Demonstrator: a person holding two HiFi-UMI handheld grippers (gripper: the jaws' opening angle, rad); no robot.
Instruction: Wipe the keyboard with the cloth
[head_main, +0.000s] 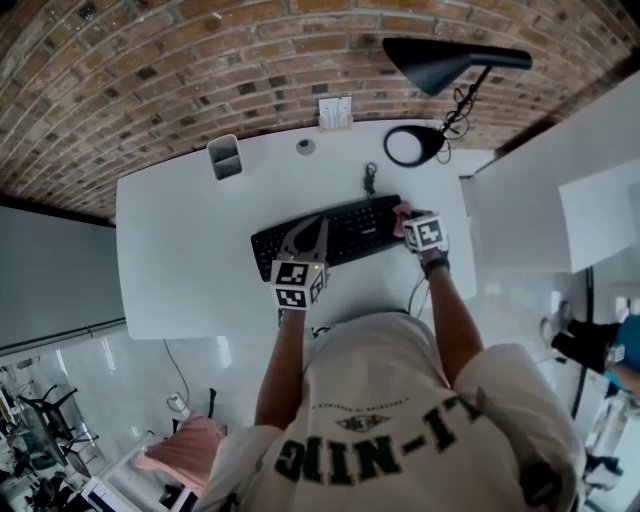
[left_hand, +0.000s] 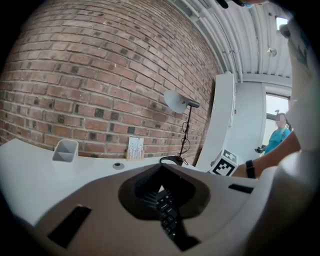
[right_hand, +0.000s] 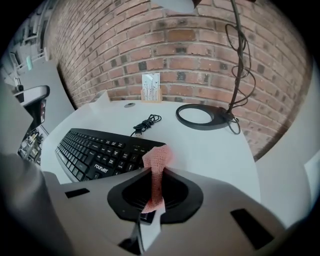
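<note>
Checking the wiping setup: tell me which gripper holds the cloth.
The right gripper, shut on the pink cloth at the keyboard's right end; the left gripper has nothing between its jaws.

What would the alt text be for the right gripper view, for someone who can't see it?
The right gripper pinches a pink cloth between its shut jaws, at the right end of a black keyboard on a white desk. Behind lie a coiled cable, a lamp's round base and a brick wall.
</note>
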